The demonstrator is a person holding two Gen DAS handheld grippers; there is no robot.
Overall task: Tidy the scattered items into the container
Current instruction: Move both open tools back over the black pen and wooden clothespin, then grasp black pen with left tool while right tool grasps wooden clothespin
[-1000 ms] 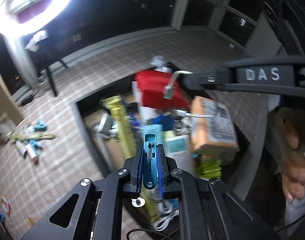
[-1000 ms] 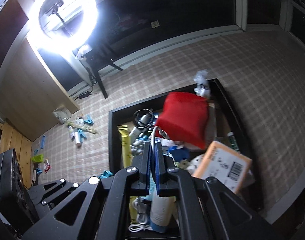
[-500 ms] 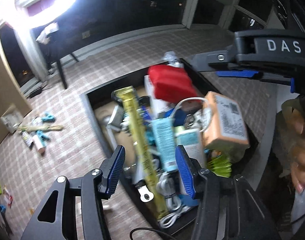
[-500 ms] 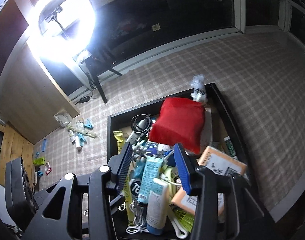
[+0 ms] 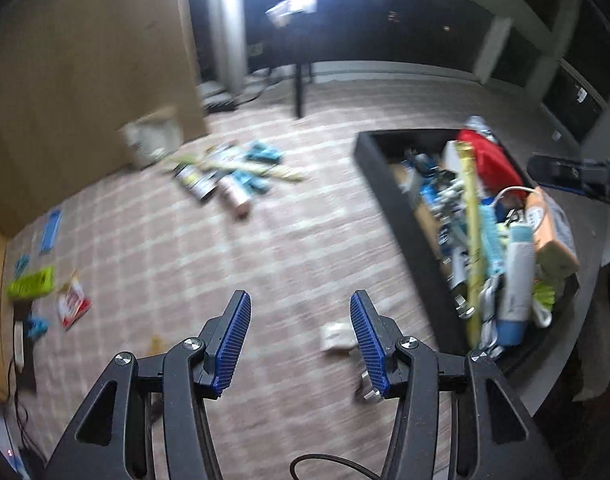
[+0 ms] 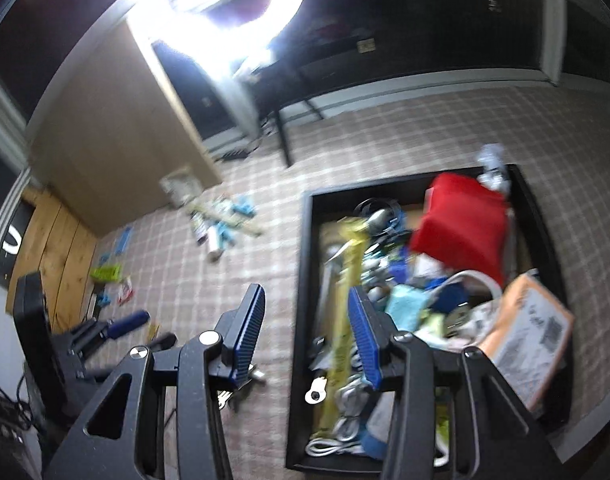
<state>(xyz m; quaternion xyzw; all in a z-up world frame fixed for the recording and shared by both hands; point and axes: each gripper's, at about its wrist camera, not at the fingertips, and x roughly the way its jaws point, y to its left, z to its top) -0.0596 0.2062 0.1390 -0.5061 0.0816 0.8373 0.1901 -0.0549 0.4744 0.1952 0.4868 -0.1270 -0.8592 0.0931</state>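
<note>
While both grippers hang above the checked carpet floor point(image 5: 233, 264), neither carries anything: the left gripper point(image 5: 301, 332) has its blue ribbed pads wide apart, and the right gripper point(image 6: 305, 336) is likewise spread and empty. The black rectangular container point(image 6: 305, 280), already heaped with a red fabric pouch point(image 6: 461, 228), an orange cardboard box point(image 6: 529, 332), a long yellow packet point(image 6: 347, 304) and white cables, lies at about three o'clock in the left wrist view. The scattered items still to be tidied sit well apart from it: a blurred cluster of tubes and blue clips point(image 5: 229, 176) at about eleven o'clock, and a lime-green plastic piece point(image 5: 31, 284) with a red-and-white sachet point(image 5: 73, 304) at nine o'clock. A small white packet point(image 5: 337, 336) lies just beside the left gripper's right pad. Motion blur smears both views, so aiming at the small, overlapping pieces could miss or pinch two together. The overfull container also risks spilling if another item is dropped onto the leaning pile.
</note>
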